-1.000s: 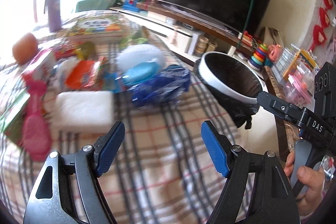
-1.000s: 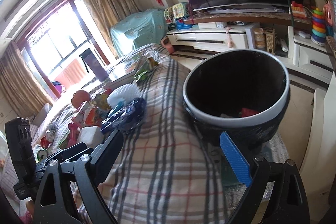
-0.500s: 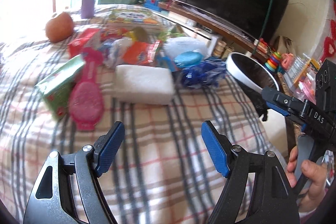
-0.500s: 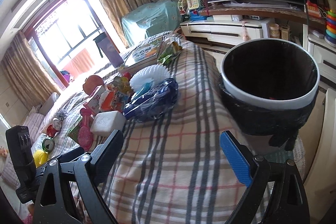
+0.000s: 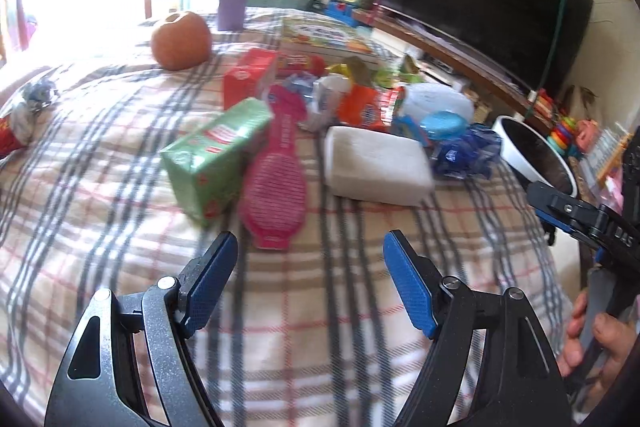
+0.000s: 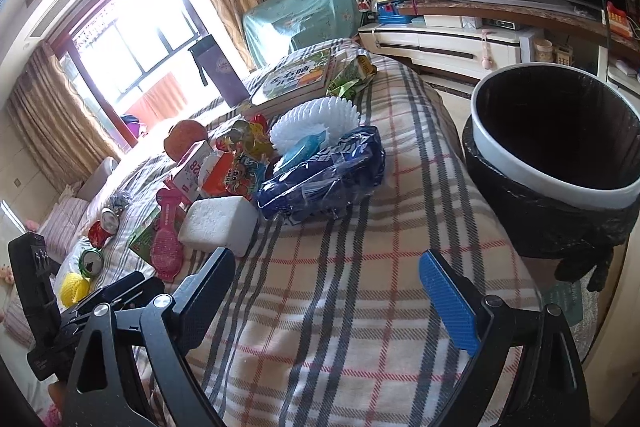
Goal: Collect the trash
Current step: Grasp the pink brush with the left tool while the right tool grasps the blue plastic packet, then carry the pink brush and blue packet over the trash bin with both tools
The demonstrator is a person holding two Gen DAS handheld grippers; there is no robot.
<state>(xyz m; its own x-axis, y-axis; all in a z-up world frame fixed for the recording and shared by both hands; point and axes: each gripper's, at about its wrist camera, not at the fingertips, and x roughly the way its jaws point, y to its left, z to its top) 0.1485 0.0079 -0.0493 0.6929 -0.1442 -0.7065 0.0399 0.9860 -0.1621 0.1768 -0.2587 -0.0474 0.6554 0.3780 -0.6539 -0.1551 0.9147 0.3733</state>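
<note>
Trash pile: blue plastic wrapper (image 6: 320, 179), white foam block (image 5: 376, 167), green carton (image 5: 212, 155) and pink brush (image 5: 276, 195) lie clustered mid-surface on the plaid-covered bench (image 5: 320, 307); the lined bin (image 6: 560, 155) stands at its far edge. Compared with a second ago, both views have swung from the bin toward the pile, suggesting a fresh approach. Left claw (image 5: 310, 287) and right claw (image 6: 326, 303) both gape wide, holding nothing. Only the right view shows the bin's interior and cans (image 6: 100, 239) at left; only the left view shows a hand (image 5: 596, 343) gripping the right tool.
</note>
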